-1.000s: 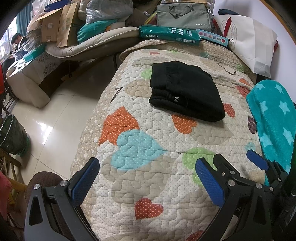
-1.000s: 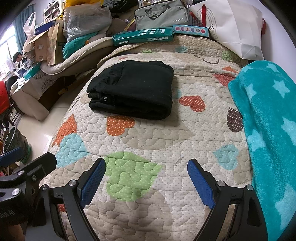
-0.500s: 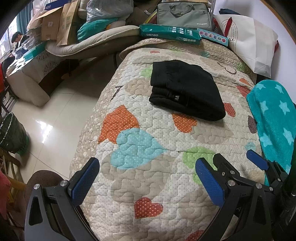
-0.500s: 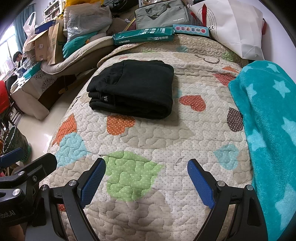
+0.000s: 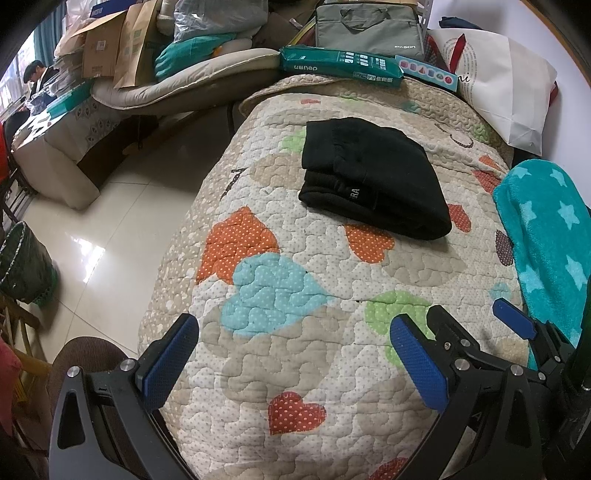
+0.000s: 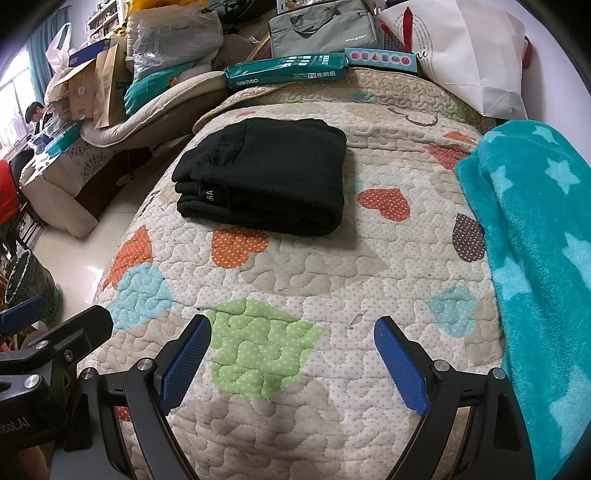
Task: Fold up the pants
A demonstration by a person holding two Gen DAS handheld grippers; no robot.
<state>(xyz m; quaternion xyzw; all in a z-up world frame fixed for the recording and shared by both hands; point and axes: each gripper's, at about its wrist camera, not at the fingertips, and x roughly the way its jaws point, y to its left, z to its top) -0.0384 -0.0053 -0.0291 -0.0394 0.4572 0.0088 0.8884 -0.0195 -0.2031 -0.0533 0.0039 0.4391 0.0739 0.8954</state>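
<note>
The black pants (image 5: 373,177) lie folded into a compact stack on the heart-patterned quilt (image 5: 295,332), toward the far half of the bed; they also show in the right wrist view (image 6: 266,177). My left gripper (image 5: 291,354) is open and empty, held above the near part of the quilt, well short of the pants. My right gripper (image 6: 291,358) is open and empty too, beside the left one. The right gripper's fingers (image 5: 513,325) show at the right edge of the left wrist view.
A teal star blanket (image 6: 535,258) covers the bed's right side. A green paper ream (image 6: 288,72), a grey bag (image 6: 321,26) and a white bag (image 6: 469,55) line the far end. The floor (image 5: 110,206) and a dark bin (image 5: 22,266) are to the left.
Both grippers have stayed open and almost still; the views have shifted only slightly. The pants have not moved.
</note>
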